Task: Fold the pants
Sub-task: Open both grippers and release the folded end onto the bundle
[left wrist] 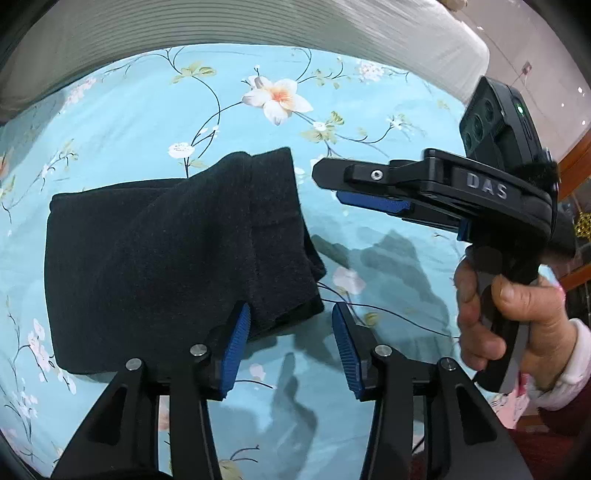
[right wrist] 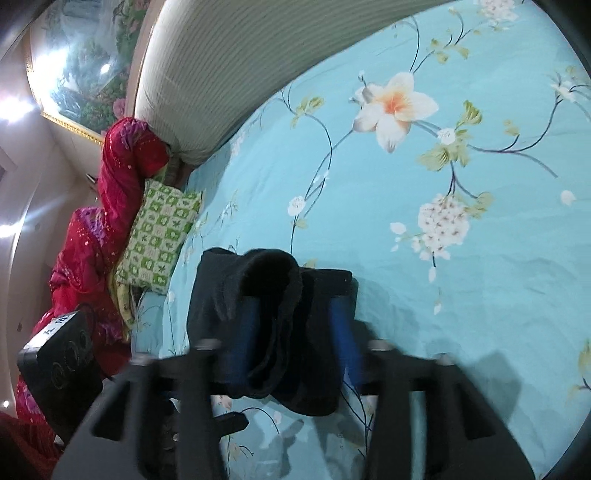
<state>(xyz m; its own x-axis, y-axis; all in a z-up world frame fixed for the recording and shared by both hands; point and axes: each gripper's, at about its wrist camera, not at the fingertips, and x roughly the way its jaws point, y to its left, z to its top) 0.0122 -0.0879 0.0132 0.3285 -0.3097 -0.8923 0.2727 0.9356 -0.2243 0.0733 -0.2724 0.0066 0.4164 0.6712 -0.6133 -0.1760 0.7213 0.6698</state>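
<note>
The black pants point(left wrist: 166, 258) lie folded into a thick bundle on the blue floral bedsheet point(left wrist: 369, 110). My left gripper point(left wrist: 291, 350) is open, just in front of the bundle's near right corner, and holds nothing. My right gripper point(left wrist: 332, 184) shows from the side in the left wrist view, held by a hand to the right of the bundle, above the sheet. In the right wrist view the right gripper point(right wrist: 295, 332) is open, its blue pads blurred, with the bundle point(right wrist: 266, 314) seen between and beyond them.
A white ribbed headboard point(left wrist: 258, 26) runs along the far edge of the bed. A green patterned pillow point(right wrist: 155, 236) and a red quilt point(right wrist: 110, 206) lie at the left. The left gripper's camera body point(right wrist: 59, 362) shows at lower left.
</note>
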